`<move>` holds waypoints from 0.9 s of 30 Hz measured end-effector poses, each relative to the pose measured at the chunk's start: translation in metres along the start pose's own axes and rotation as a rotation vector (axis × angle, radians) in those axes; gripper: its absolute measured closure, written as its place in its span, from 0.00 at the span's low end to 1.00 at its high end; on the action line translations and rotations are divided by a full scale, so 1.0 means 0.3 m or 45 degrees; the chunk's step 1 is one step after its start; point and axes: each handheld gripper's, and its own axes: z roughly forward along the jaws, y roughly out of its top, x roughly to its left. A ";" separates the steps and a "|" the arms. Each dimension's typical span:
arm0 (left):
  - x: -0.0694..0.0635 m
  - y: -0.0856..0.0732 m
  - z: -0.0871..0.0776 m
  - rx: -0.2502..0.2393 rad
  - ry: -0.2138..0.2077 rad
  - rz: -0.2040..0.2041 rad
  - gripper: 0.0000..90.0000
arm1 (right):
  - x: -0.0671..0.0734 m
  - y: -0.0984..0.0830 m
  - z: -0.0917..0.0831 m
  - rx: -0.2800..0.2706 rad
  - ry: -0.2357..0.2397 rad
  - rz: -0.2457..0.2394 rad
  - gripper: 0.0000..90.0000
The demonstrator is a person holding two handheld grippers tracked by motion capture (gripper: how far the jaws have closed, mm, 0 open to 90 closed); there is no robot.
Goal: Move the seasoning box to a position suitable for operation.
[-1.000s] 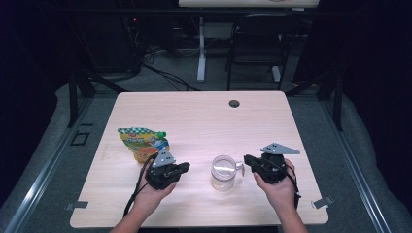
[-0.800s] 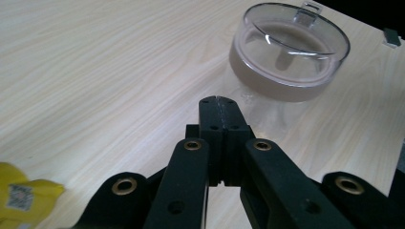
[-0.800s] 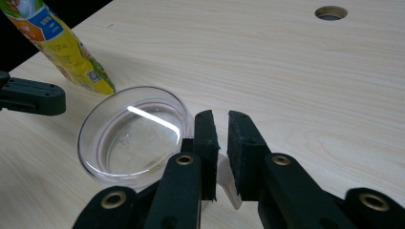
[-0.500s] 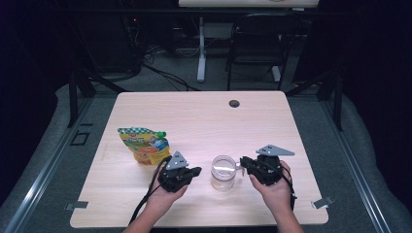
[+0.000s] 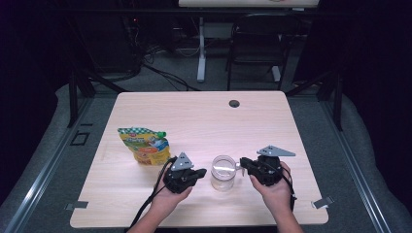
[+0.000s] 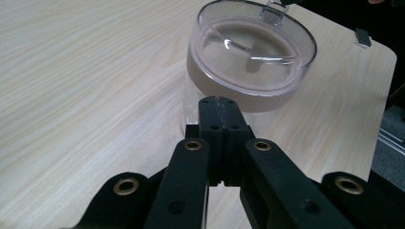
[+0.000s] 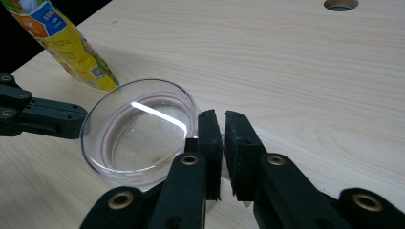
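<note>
A clear cup with a small handle stands near the table's front edge, and in the left gripper view the cup rises just beyond my jaws. My left gripper is shut and empty, its tip just short of the cup's left wall. My right gripper sits at the cup's right side. Its jaws have just been closing on the pale handle, which sits in the narrow gap between them. A yellow-green food pouch lies to the left.
The light wooden table has a round cable hole at its far middle. A chair and desk legs stand on the floor beyond the far edge. Dark floor surrounds the table.
My left gripper has moved right, away from the pouch, and now sits close beside the cup. The right hand and the cup have kept their place.
</note>
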 end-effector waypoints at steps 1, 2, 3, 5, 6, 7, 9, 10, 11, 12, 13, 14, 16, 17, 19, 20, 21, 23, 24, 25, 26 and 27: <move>0.000 0.000 0.000 0.000 0.000 0.000 1.00 | 0.000 0.000 0.000 0.000 0.000 0.000 0.95; -0.006 0.001 0.004 0.005 -0.004 0.010 1.00 | 0.000 0.000 -0.001 0.002 0.003 -0.002 0.95; -0.006 0.001 0.004 0.005 -0.004 0.010 1.00 | 0.000 0.000 -0.001 0.002 0.003 -0.002 0.95; -0.011 0.001 0.008 0.014 0.000 0.020 1.00 | 0.000 -0.002 -0.002 0.003 0.006 -0.003 0.96; -0.013 0.000 0.013 0.020 -0.010 0.021 1.00 | 0.001 -0.003 -0.001 -0.001 0.011 0.000 0.96; -0.013 0.000 0.013 0.020 -0.010 0.021 1.00 | 0.001 -0.003 -0.001 -0.001 0.011 0.000 0.96; -0.013 -0.001 0.019 0.022 -0.016 0.022 1.00 | 0.001 -0.003 -0.001 0.000 0.007 -0.005 0.96; -0.014 -0.001 0.026 0.018 -0.019 0.019 1.00 | 0.000 -0.003 -0.002 0.001 0.008 -0.005 0.96; -0.014 -0.001 0.026 0.018 -0.019 0.019 1.00 | 0.000 -0.003 -0.002 0.001 0.008 -0.005 0.96; -0.016 0.000 0.031 0.017 -0.024 0.019 1.00 | 0.000 -0.003 -0.002 0.001 0.010 -0.004 0.96; -0.016 0.000 0.031 0.017 -0.024 0.019 1.00 | 0.000 -0.003 -0.002 0.001 0.010 -0.004 0.96; -0.017 0.001 0.033 0.019 -0.024 0.019 1.00 | 0.000 -0.004 -0.002 0.000 0.010 -0.005 0.96; -0.019 0.003 0.035 0.019 -0.046 0.011 1.00 | 0.000 -0.004 -0.002 0.000 0.011 -0.007 0.96; -0.019 0.003 0.035 0.019 -0.046 0.011 1.00 | 0.000 -0.004 -0.002 0.000 0.011 -0.007 0.96; -0.022 0.002 0.037 0.017 -0.043 0.017 1.00 | 0.000 -0.004 -0.002 -0.002 0.012 -0.005 0.96; -0.021 0.002 0.038 0.023 -0.043 0.019 1.00 | 0.000 -0.005 -0.002 -0.002 0.013 -0.005 0.96; -0.021 0.002 0.038 0.023 -0.043 0.019 1.00 | 0.000 -0.005 -0.002 -0.002 0.013 -0.005 0.96; -0.020 0.002 0.038 0.022 -0.043 0.019 1.00 | 0.000 -0.005 -0.002 -0.003 0.013 -0.004 0.96; -0.020 0.002 0.038 0.020 -0.044 0.019 1.00 | 0.000 -0.005 -0.002 -0.004 0.013 -0.004 0.96; -0.020 0.002 0.038 0.013 -0.050 0.019 1.00 | -0.001 -0.005 -0.002 -0.004 0.014 -0.002 0.96; -0.021 0.003 0.037 0.013 -0.057 0.016 1.00 | -0.001 -0.006 -0.002 -0.007 0.014 0.000 0.96; -0.021 0.004 0.037 0.012 -0.056 0.020 1.00 | -0.002 -0.006 -0.002 -0.004 0.014 -0.002 0.96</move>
